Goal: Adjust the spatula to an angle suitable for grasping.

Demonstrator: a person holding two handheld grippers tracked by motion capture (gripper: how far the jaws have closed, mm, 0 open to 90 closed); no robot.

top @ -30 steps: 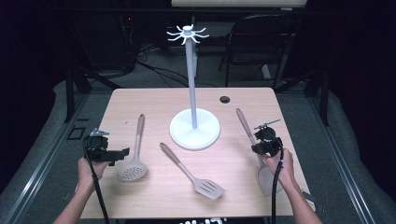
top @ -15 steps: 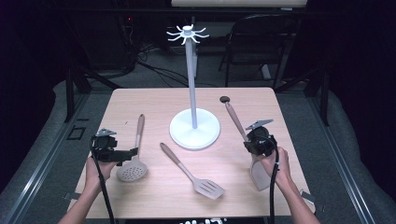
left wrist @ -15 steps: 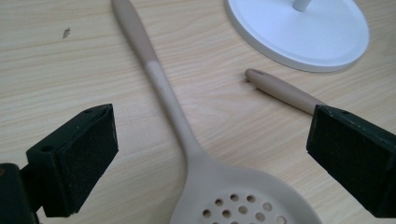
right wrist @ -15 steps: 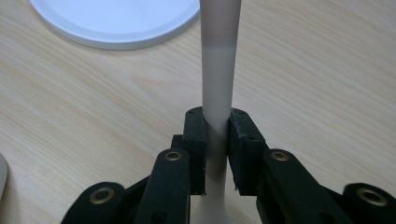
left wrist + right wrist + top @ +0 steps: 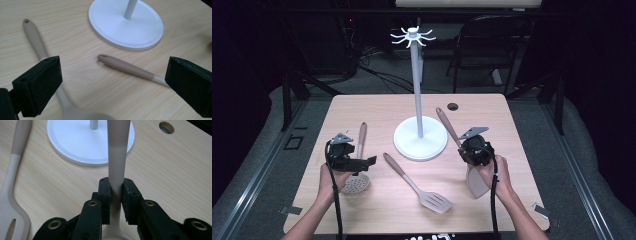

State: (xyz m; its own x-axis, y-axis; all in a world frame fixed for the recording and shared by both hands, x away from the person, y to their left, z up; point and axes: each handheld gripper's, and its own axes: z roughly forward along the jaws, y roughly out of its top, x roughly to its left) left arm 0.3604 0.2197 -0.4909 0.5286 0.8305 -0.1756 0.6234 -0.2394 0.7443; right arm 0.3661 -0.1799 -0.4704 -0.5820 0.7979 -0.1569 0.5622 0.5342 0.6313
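- No brand, label or readable writing shows on any utensil, the stand or the bench.
- The right gripper pinches a spatula by the pale neck of its handle; in the right gripper view the pads press on both sides of it.
- The spatula is lifted off the bench at the right of the stand – its long axis runs from the flat blade near the person's right hand up and away, the brown handle end pointing toward the stand's base.
- The left gripper hovers with jaws spread wide, nothing between them, above a perforated skimmer whose handle points away from the person.
- A slotted turner lies flat mid-bench on a diagonal, its handle tip toward the stand.
- All three utensils have smooth, matte two-tone bodies – brown handles, pale greyish heads.
- The white stand has a round disc base, a slim upright pole and curved hooks at the top.
- The bench is light wood grain with a round cable hole.
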